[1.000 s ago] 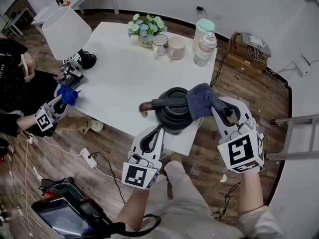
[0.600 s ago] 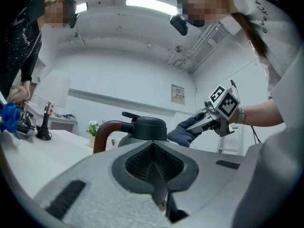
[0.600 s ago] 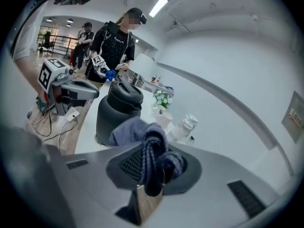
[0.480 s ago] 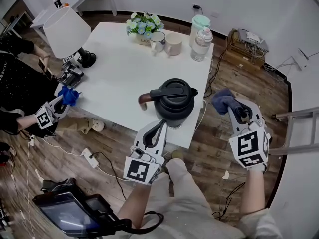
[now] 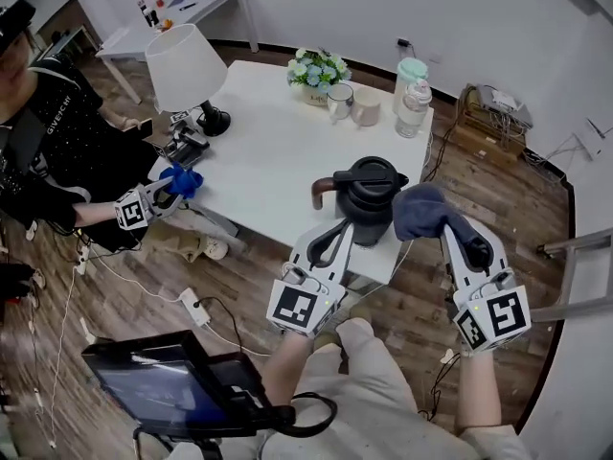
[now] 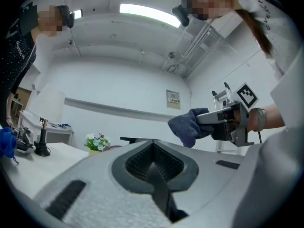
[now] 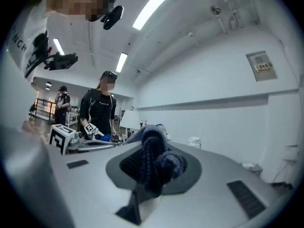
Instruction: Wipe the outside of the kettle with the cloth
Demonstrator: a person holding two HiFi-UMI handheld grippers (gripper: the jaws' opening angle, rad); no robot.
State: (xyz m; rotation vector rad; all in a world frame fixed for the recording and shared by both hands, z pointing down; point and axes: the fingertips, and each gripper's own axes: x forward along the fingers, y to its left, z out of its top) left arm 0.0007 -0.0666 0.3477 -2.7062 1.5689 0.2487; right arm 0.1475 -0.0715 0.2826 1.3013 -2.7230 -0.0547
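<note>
The black kettle (image 5: 370, 197) with a brown handle (image 5: 320, 192) stands near the front edge of the white table (image 5: 268, 151). My right gripper (image 5: 442, 220) is shut on a dark blue cloth (image 5: 420, 211), which hangs right beside the kettle's right side; I cannot tell whether they touch. In the right gripper view the cloth (image 7: 155, 161) is bunched between the jaws. My left gripper (image 5: 349, 228) is shut with nothing in it, just in front of the kettle's base. In the left gripper view its jaws meet, and the cloth (image 6: 189, 125) shows beyond them.
At the table's back stand a flower pot (image 5: 314, 69), two mugs (image 5: 351, 104) and two bottles (image 5: 412, 94). A lamp (image 5: 187, 67) is at the left. Another person (image 5: 57, 151) there holds a gripper with a blue cloth (image 5: 182, 178). A screen (image 5: 172, 383) is at the lower left.
My right gripper has carried the cloth off the kettle out to the right, then back in beside its right side. The left gripper has stayed in front of the kettle.
</note>
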